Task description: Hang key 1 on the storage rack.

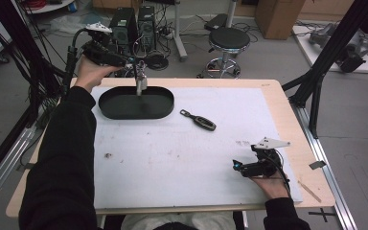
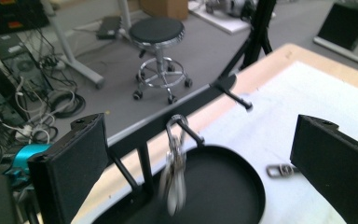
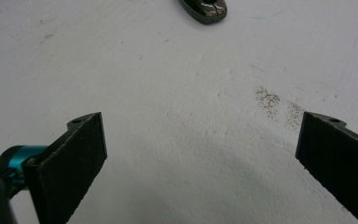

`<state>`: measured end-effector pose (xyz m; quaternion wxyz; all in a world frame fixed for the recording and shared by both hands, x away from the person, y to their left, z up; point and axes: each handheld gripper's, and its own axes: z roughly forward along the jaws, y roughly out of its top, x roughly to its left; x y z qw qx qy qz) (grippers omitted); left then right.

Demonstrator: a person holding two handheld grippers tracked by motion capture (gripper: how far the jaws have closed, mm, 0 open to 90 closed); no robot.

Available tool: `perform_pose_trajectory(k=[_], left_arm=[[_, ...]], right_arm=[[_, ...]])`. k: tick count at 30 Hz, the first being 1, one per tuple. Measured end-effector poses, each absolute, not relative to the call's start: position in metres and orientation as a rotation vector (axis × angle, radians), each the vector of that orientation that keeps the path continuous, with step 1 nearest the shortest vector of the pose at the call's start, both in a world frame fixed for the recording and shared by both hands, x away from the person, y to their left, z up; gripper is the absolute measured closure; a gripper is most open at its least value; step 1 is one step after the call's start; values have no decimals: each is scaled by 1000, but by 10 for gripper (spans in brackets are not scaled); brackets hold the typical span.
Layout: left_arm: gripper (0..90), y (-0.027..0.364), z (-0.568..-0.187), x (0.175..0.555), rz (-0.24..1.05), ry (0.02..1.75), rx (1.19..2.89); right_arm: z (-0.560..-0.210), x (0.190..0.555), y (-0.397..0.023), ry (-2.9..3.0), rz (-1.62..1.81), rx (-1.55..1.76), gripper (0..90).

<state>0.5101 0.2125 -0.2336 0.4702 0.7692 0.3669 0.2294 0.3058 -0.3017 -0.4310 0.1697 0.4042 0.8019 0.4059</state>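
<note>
Now my left gripper (image 2: 200, 158) released, jaws wide apart, keys (image 2: 175, 177) hanging from hook on rack (image 2: 186, 126), long axis vertical, pointing down over black tray (image 1: 136, 103). Right gripper (image 3: 200, 154) released too, resting on white mat (image 3: 177, 93). Key fob (image 1: 199, 120) lies diagonal on mat.

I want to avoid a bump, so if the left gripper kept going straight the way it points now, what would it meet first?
Most likely the bunch of keys hanging from a hook on the black rack over the black tray. It hangs between the open jaws of the left gripper, a little ahead, though depth is hard to judge.
</note>
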Motion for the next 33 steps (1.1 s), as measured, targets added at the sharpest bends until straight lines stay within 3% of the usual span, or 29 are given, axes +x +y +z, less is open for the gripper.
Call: perform_pose_trajectory(k=[33], left_arm=[[47,257,-277,449,524,984,1941]], right_arm=[[-431,307,-300,2280,1156,1161,10]])
